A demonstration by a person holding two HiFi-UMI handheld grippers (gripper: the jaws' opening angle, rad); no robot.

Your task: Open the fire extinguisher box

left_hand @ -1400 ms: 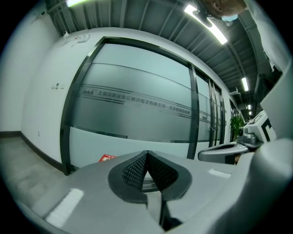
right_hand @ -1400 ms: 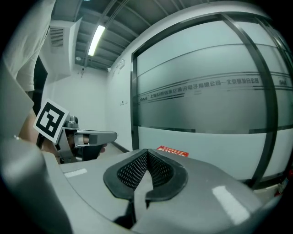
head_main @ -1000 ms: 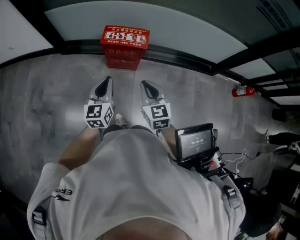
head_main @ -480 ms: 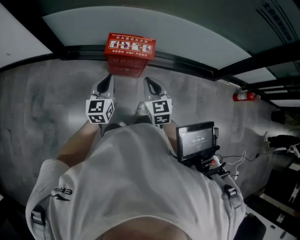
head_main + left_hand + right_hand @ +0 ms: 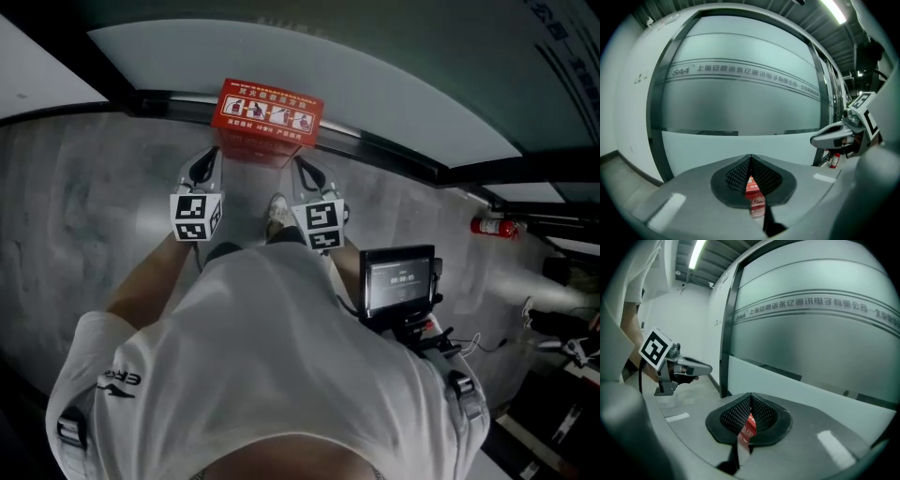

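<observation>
- The red fire extinguisher box stands on the grey concrete floor, against the dark rail under the frosted glass wall
- The left gripper and right gripper hover just before the box, one near each front corner, fingers pressed together on nothing
- Bare floor lies open either side of the box; a loose extinguisher lies well to its right

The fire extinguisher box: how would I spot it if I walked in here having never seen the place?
Find the long frosted glass wall and follow its dark bottom frame along the grey floor. A red box stands there against the frame, with a row of white instruction pictures on its top. The only other red thing, a loose extinguisher further right, is a small cylinder.
</observation>
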